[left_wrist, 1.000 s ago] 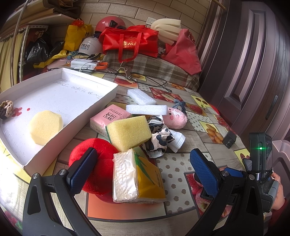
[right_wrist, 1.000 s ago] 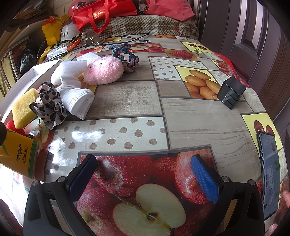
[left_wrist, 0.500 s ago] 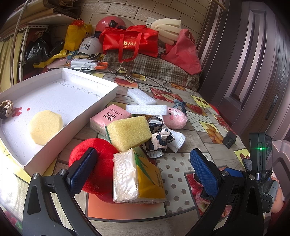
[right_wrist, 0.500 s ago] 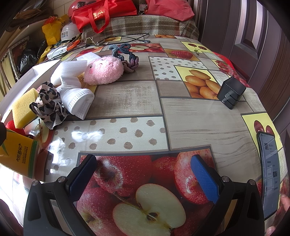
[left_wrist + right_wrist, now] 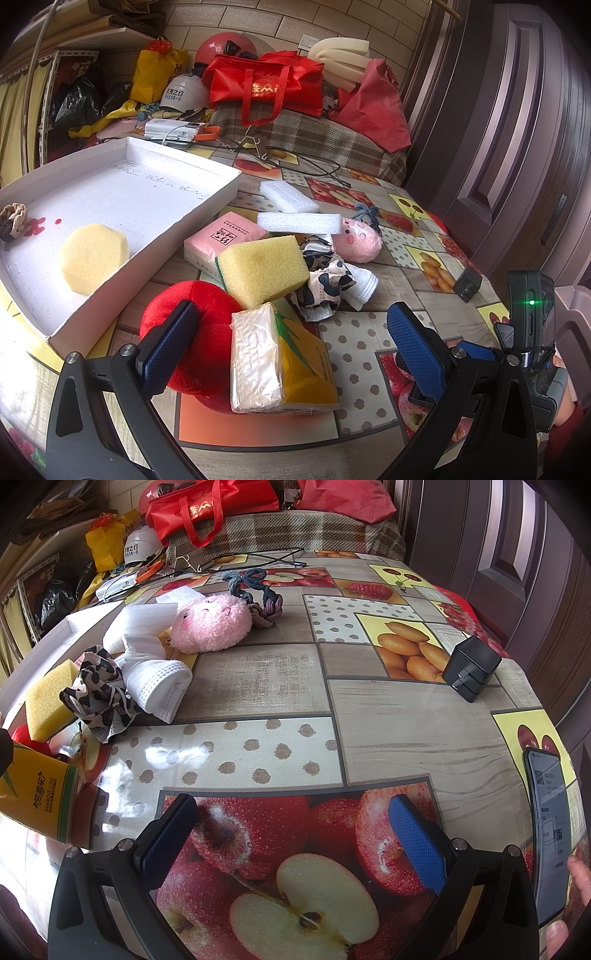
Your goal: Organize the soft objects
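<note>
My left gripper (image 5: 291,347) is open and empty, low over a yellow tissue pack (image 5: 280,362) and a red plush toy (image 5: 192,328). Behind them lie a yellow sponge (image 5: 264,269), a pink tissue pack (image 5: 221,236), white foam strips (image 5: 299,223), a pink plush (image 5: 360,240) and a leopard-print cloth (image 5: 325,280). A white tray (image 5: 207,206) at left holds a yellow sponge piece (image 5: 92,256) and a hair tie (image 5: 13,221). My right gripper (image 5: 291,834) is open and empty over bare tablecloth; the pink plush (image 5: 210,624) lies far ahead-left.
A black charger cube (image 5: 471,666) sits on the right of the table. A phone (image 5: 550,827) is held at the right edge by a hand. Bags, a helmet and cables (image 5: 258,88) crowd the table's far end. A dark door stands to the right.
</note>
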A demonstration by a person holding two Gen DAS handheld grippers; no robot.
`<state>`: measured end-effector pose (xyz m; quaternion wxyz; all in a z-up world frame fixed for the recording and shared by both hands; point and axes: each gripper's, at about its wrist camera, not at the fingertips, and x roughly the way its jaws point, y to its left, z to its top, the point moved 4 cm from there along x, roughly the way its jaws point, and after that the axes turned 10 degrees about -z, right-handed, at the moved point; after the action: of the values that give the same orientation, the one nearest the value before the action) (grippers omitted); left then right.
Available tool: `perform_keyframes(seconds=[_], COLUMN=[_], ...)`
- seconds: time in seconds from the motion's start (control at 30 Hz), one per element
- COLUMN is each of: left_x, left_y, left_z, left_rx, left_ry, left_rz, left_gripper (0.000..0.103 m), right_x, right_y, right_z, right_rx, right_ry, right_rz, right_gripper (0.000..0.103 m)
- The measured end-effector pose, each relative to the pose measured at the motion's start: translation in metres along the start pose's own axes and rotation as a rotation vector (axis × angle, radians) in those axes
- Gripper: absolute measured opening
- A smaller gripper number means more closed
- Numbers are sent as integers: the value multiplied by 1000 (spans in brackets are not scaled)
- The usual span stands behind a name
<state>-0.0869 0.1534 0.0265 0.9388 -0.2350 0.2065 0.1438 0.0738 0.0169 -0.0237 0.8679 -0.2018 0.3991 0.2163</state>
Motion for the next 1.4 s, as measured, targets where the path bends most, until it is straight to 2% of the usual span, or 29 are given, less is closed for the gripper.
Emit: perform_keyframes(seconds=[0.83, 1.4], left_x=[-2, -4], left_y=[10, 0], left_z=[1, -2], left_rx=[-28, -31], left_ry=[-26, -23], left_rz=[-2, -1], left_gripper=[103, 103], right_x=[0, 0], right_y=[0, 0], right_z=[0, 0], right_rx=[0, 0], right_ry=[0, 0], right_rz=[0, 0], right_gripper=[103, 103])
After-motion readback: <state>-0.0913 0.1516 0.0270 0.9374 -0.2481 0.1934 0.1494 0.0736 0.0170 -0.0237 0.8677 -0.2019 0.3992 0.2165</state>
